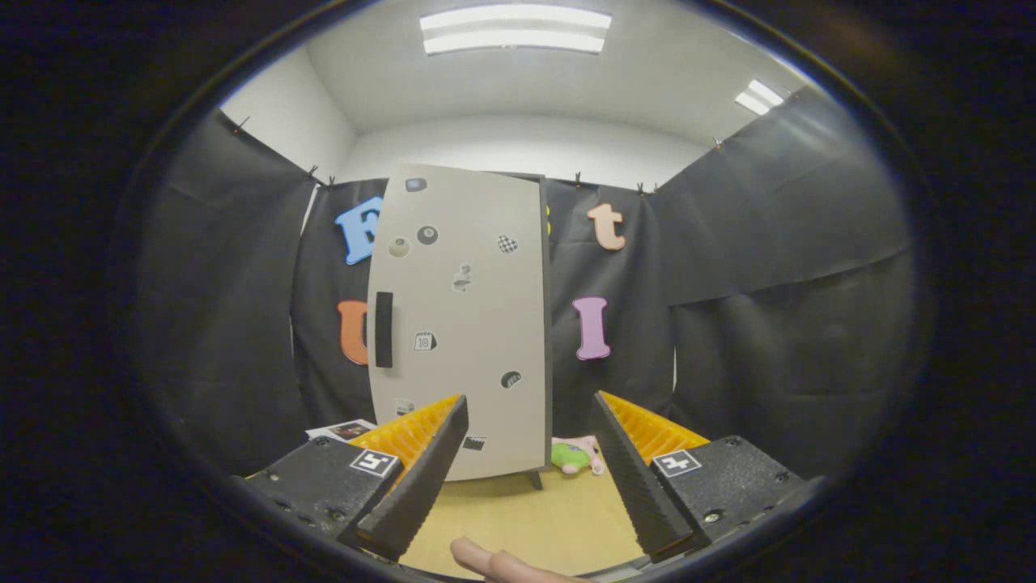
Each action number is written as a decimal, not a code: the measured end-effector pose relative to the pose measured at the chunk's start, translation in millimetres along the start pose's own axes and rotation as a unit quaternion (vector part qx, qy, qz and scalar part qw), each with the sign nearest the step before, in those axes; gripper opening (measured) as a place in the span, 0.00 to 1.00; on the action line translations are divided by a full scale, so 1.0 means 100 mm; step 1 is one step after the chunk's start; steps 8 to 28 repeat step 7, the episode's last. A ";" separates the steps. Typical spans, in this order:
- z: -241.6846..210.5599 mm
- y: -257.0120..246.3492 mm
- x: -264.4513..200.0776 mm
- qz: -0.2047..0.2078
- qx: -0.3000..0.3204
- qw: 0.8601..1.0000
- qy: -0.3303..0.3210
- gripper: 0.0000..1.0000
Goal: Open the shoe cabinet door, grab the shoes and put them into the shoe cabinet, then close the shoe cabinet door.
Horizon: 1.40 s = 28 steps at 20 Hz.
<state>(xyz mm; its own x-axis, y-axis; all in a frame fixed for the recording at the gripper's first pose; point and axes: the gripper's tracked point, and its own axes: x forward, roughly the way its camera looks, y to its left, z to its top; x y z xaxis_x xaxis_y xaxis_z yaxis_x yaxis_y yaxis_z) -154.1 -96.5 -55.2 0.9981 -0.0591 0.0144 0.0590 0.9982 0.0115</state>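
Observation:
A tall pale shoe cabinet (pixel 465 324) stands beyond my fingers on a wooden floor (pixel 526 518). Its door is shut and dotted with small stickers, with a dark vertical handle (pixel 384 329) near its left edge. A small shoe in pink and green (pixel 576 455) lies on the floor by the cabinet's right foot, between and beyond the fingers. My gripper (pixel 530 421) is open, well short of the cabinet, with nothing between its fingers.
Black cloth walls close in the booth on all sides. A printed sheet (pixel 344 430) lies on the floor left of the cabinet. A person's fingertips (pixel 494 563) show just below the gripper.

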 end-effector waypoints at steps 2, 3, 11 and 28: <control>0.01 -0.02 0.01 -0.003 0.003 1.000 -0.003 0.99; 0.00 -0.03 0.02 -0.004 0.003 1.000 -0.002 0.99; -0.03 -0.02 0.01 -0.002 0.000 1.000 -0.001 0.99; -0.03 -0.02 0.01 -0.002 0.000 1.000 -0.001 0.99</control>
